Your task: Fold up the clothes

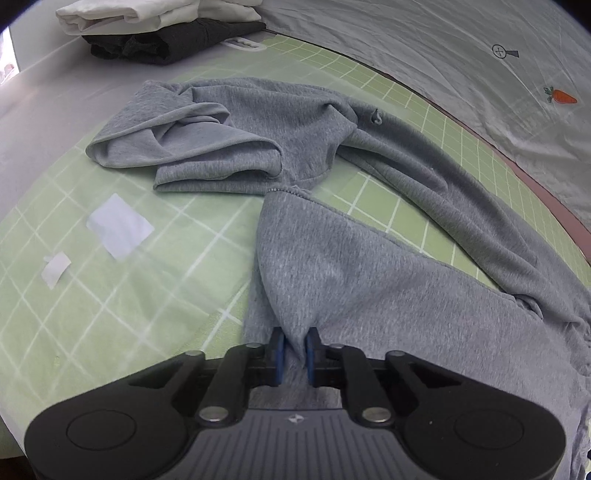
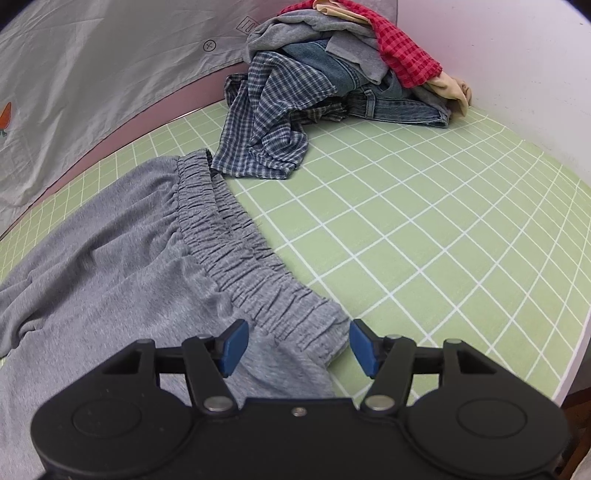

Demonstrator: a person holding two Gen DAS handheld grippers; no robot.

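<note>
Green grid mat (image 2: pixel 424 229); left gripper (image 1: pixel 294 349) jaws pinching grey sweatpants (image 1: pixel 332 266), right gripper (image 2: pixel 295 343) jaws wide.

Grey sweatpants (image 1: pixel 369 266): 1
Folded garments, stacked (image 1: pixel 162 33): 2
White paper scraps (image 1: pixel 120 225): 2
Unfolded clothes heap (image 2: pixel 343 74): 1
Grippers: 2

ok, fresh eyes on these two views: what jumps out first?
The grey sweatpants sprawled across the green grid mat, a pinch of fabric clamped in the left hand-held gripper. The right hand-held gripper sits open at the elastic waistband. Behind it, a bright heap of unfolded clothes fills the corner.
</note>
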